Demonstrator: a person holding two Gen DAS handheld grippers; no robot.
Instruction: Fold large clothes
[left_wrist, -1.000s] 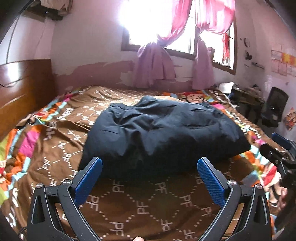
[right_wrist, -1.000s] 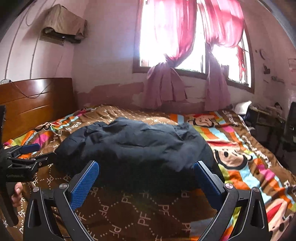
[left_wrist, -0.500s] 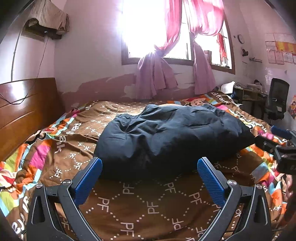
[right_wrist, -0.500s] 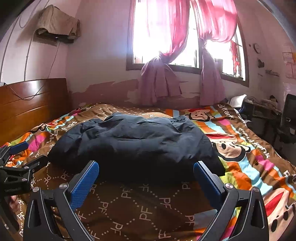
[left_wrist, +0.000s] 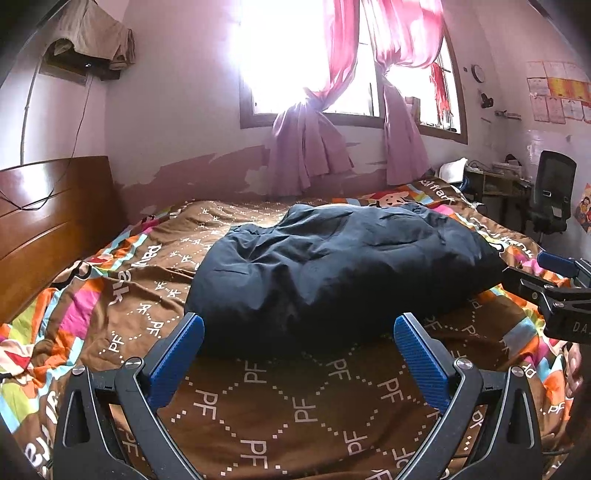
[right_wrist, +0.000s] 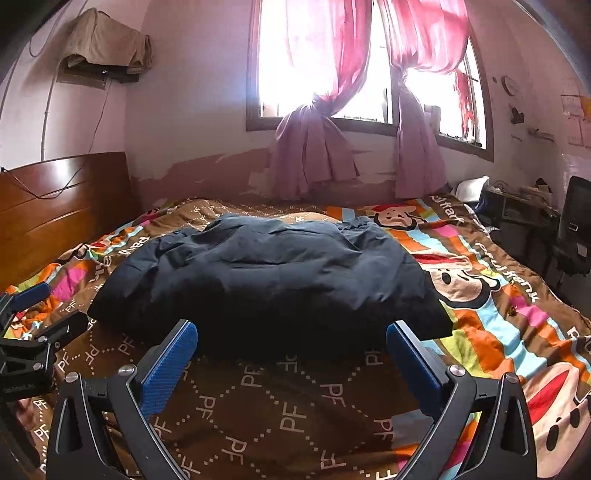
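Observation:
A dark navy padded garment (left_wrist: 340, 266) lies bunched in a thick heap in the middle of the bed; it also shows in the right wrist view (right_wrist: 269, 280). My left gripper (left_wrist: 295, 332) is open and empty, held above the bedspread just short of the garment's near edge. My right gripper (right_wrist: 291, 339) is open and empty, also just short of the near edge. The right gripper shows at the right edge of the left wrist view (left_wrist: 557, 291). The left gripper shows at the left edge of the right wrist view (right_wrist: 33, 332).
The bed carries a brown and striped cartoon bedspread (left_wrist: 288, 398). A wooden headboard (left_wrist: 48, 214) stands on the left. A window with pink curtains (left_wrist: 332, 122) is behind the bed. A desk and black chair (left_wrist: 554, 192) stand on the right.
Both grippers have drawn back and tilted up from the garment, so more of the room shows. Both stayed open. The garment lies as before.

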